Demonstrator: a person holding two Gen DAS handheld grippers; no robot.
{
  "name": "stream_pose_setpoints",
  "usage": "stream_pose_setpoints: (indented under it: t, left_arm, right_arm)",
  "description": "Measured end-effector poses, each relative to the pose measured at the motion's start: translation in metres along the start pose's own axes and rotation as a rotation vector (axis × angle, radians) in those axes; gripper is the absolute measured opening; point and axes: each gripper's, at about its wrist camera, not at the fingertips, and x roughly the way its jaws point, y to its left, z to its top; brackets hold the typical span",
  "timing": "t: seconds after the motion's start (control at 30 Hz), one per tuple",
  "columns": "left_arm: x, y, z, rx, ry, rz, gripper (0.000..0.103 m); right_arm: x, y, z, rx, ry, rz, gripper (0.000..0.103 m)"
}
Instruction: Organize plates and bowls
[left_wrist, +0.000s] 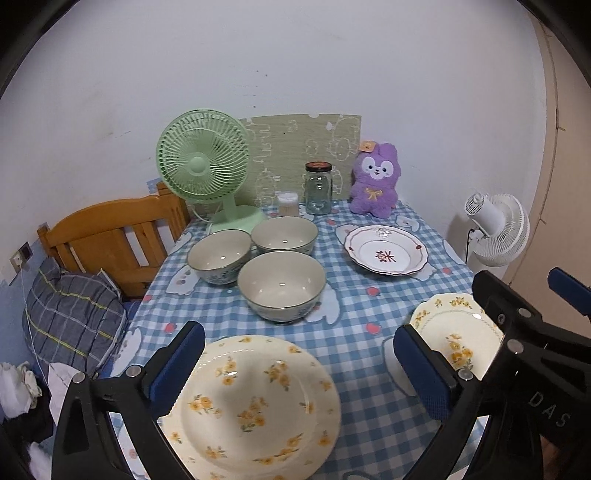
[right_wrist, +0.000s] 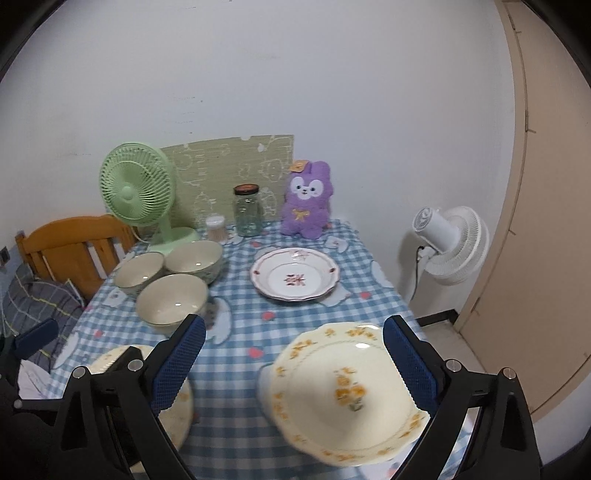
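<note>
My left gripper (left_wrist: 301, 369) hangs open over a round cream plate with yellow flowers (left_wrist: 251, 406) at the table's near edge; its blue pads do not touch the plate. My right gripper (right_wrist: 293, 363) is open above a scalloped cream plate with yellow flowers (right_wrist: 343, 395) at the near right, also clear of it. Three cream bowls (left_wrist: 280, 284) cluster in the left middle. A white plate with a red pattern (left_wrist: 386, 251) lies at the far right. In the right wrist view the round plate (right_wrist: 107, 360) is mostly hidden by my own finger.
A blue checked tablecloth (left_wrist: 354, 306) covers the table. Along the back stand a green fan (left_wrist: 203, 166), a glass jar (left_wrist: 317, 188), a small toothpick holder (left_wrist: 288, 203) and a purple plush toy (left_wrist: 375, 181). A wooden bed frame (left_wrist: 110, 236) is left, a white fan (right_wrist: 447, 243) right.
</note>
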Motion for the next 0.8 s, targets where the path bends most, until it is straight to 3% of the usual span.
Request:
stream_pose_setpoints:
  t: [0.3,0.57,0.8]
  left_arm:
    - [0.002,0.042,-0.006,-0.039,-0.004,0.030,0.103]
    - [0.022,0.066,-0.020,-0.016,0.018,0.085,0.102]
    - [0.047,0.081,-0.038,-0.018,0.088,0.078,0.100]
  right_arm:
    - [0.002,0.045,0.000,-0.026,0.016,0.034,0.098]
    - [0.018,0.088,-0.014,-0.088,0.023,0.063,0.098]
    - [0.046,0.106,-0.032,-0.095,0.085,0.107,0.098]
